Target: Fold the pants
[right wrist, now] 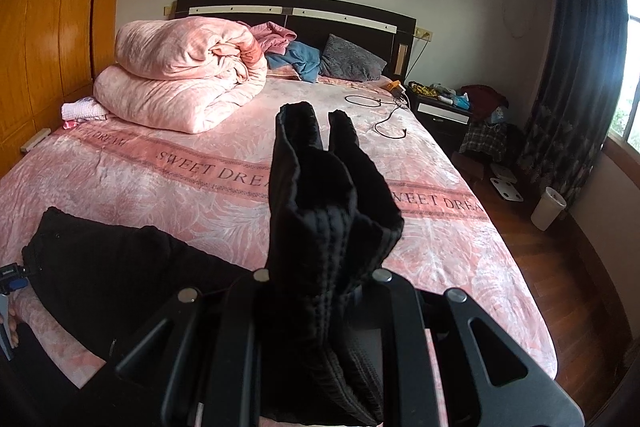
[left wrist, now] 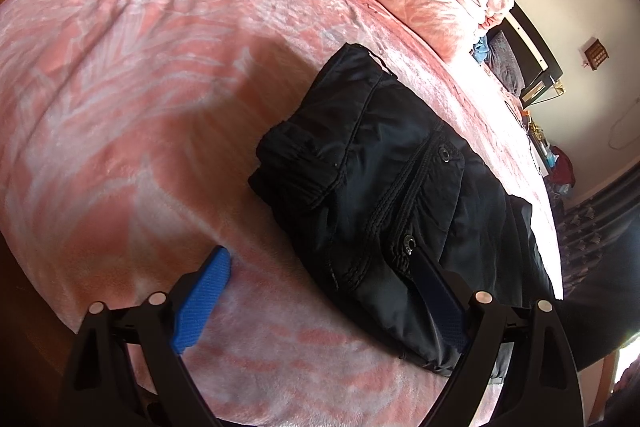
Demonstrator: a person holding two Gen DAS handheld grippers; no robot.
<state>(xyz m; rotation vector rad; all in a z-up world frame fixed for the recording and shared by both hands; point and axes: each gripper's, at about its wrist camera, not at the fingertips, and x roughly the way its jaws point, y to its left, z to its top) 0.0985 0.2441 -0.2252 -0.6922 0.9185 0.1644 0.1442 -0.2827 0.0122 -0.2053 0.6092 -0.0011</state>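
A wide bed under a pink leaf-patterned blanket (right wrist: 168, 171) printed "SWEET DREAM" carries the job. I use that blanket's lettered band as my landmark. On the near side of the band, toward me, lie the black nylon pants with snap-button pockets (left wrist: 384, 171), part-folded into a thick bundle; on the far side of it sit a rolled pink quilt (right wrist: 180, 83) and a grey pillow (right wrist: 350, 61) against the dark headboard (right wrist: 296, 13).

I judge the step in hand to be carrying the free end of the pants over onto the bundle. To do it well, I would lift that end high enough to clear the stack, lay it down edge to edge, keep the fabric taut between both grippers, and let go only once it lies flat.

My right gripper (right wrist: 320, 311) is clamped on a black cuffed end of the pants, which stands upright from between its fingers, well above the blanket and short of the lettered band. It points level, up the bed toward the headboard.

My left gripper (left wrist: 320, 291) is spread wide, gripping nothing: its blue textured finger pad (left wrist: 202, 301) hovers over bare blanket, while the other finger rests on or just over the near edge of the bundle. It is tilted downward and rolled to one side.
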